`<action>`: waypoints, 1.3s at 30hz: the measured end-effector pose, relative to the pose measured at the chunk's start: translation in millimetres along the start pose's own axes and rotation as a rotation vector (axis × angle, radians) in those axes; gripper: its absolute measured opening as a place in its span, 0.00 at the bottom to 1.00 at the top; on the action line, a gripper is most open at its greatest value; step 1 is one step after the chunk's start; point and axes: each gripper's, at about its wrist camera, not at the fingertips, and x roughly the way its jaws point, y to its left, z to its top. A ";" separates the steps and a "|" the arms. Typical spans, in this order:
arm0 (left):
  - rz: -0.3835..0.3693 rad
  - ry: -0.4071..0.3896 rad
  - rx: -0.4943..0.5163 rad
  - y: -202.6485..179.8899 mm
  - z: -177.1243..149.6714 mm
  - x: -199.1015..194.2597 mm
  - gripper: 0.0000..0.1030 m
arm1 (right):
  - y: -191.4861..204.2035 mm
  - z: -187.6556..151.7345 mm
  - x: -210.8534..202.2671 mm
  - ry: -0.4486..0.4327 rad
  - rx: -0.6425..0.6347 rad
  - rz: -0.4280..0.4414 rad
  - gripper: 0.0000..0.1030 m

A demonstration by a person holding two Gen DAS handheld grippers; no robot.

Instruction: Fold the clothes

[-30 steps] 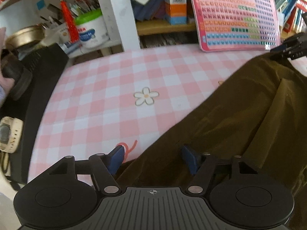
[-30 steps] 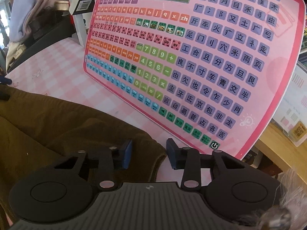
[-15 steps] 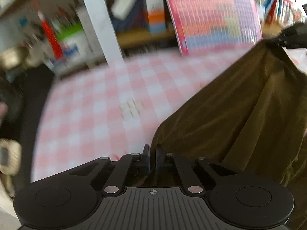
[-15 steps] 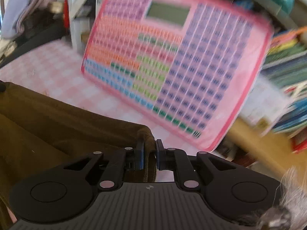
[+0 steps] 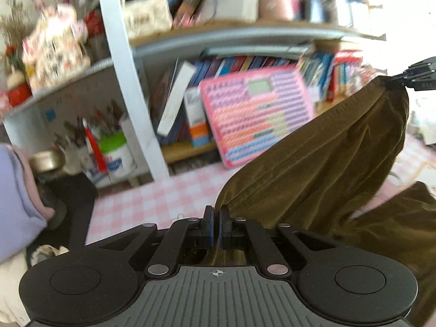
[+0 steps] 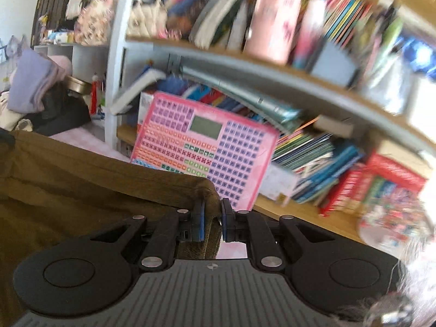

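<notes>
L gripper (image 5: 214, 227) & R gripper (image 6: 212, 222) both clamped on cloth (image 5: 321, 169) edge, lifted, hanging below fingers. Keep edge taut btwn them, level, don't slip.

Shelf books (image 6: 313, 27) motion-blurred, titles unreadable; garment (image 5: 327, 163) lower part cut off, perhaps trousers.

Bookshelf (image 6: 245, 62) — pink-check table (image 5: 152, 204).

We see a pink keyboard chart (image 5: 256, 114) leaning against the bookshelf (image 6: 272, 62), behind the pink-checked worktop (image 5: 152, 201).
</notes>
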 end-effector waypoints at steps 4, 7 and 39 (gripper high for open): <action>-0.044 -0.019 0.006 -18.7 -30.5 -41.1 0.02 | 42.6 -41.5 -79.6 0.004 -0.049 -0.043 0.10; -0.080 0.014 -0.018 -33.1 -64.5 -59.6 0.07 | 71.6 -82.2 -119.6 0.063 -0.031 -0.043 0.10; -0.171 0.130 -1.697 6.0 -204.3 -20.9 0.46 | 104.9 -227.2 -135.6 0.271 1.722 -0.012 0.42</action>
